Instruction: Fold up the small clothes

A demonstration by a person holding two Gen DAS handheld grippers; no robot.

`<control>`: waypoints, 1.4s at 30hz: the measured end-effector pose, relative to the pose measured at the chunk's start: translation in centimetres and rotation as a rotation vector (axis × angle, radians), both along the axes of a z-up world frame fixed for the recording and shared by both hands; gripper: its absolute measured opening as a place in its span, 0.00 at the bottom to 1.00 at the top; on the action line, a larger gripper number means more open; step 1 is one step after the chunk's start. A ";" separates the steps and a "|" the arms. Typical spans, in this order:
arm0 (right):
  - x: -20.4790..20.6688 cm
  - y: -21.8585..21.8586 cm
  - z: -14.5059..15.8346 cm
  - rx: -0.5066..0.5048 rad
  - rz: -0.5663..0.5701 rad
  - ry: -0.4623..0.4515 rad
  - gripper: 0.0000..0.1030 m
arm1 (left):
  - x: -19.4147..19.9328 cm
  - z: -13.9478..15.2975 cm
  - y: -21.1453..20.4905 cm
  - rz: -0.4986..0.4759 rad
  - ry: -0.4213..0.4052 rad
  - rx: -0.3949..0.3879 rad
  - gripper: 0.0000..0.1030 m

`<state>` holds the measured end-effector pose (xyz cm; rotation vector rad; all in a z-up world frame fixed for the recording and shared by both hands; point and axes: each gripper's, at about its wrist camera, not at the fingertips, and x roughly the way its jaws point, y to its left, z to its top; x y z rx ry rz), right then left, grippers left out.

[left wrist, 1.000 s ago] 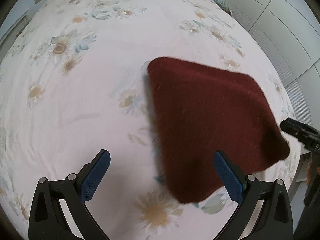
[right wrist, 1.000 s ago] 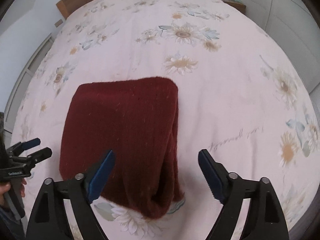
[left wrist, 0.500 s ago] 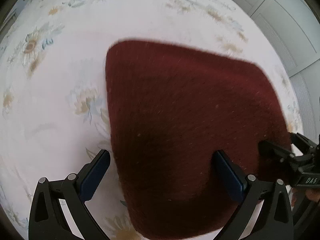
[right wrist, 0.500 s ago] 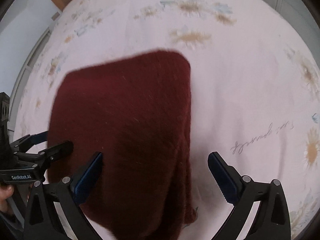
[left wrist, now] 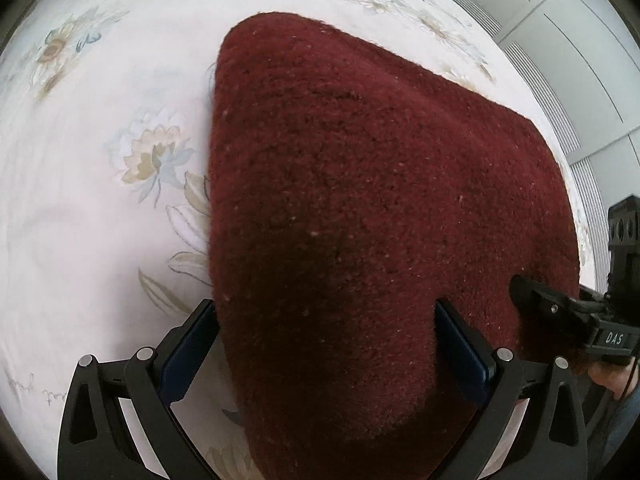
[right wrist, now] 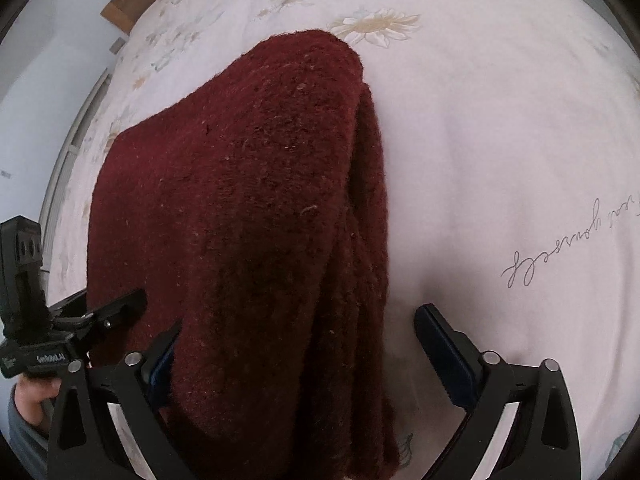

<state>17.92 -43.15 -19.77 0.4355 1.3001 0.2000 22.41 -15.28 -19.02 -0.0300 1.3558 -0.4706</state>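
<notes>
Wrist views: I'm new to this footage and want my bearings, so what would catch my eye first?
A dark red knitted garment, already folded, fills the middle of both views on a pale floral bedsheet. The left gripper and the right gripper each stand open around its near edge, blue pads apart from the wool. On the sheet to the right in the right wrist view runs a line of cursive writing.

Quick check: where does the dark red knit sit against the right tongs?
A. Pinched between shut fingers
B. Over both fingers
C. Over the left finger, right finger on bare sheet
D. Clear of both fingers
C: the dark red knit covers the right tongs' left finger, while the right finger sits over bare floral sheet.
</notes>
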 end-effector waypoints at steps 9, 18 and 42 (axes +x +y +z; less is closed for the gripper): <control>0.2 1.2 0.5 0.047 0.009 0.012 0.51 | 0.3 -0.1 -0.9 -0.013 0.007 -0.037 0.80; -1.1 4.0 7.1 -0.060 0.071 -0.100 0.38 | -0.3 4.0 0.3 -0.047 -0.025 -0.090 0.49; 1.2 17.2 3.5 -0.066 0.160 -0.044 0.60 | -2.5 3.4 13.8 0.112 -0.085 -0.012 0.65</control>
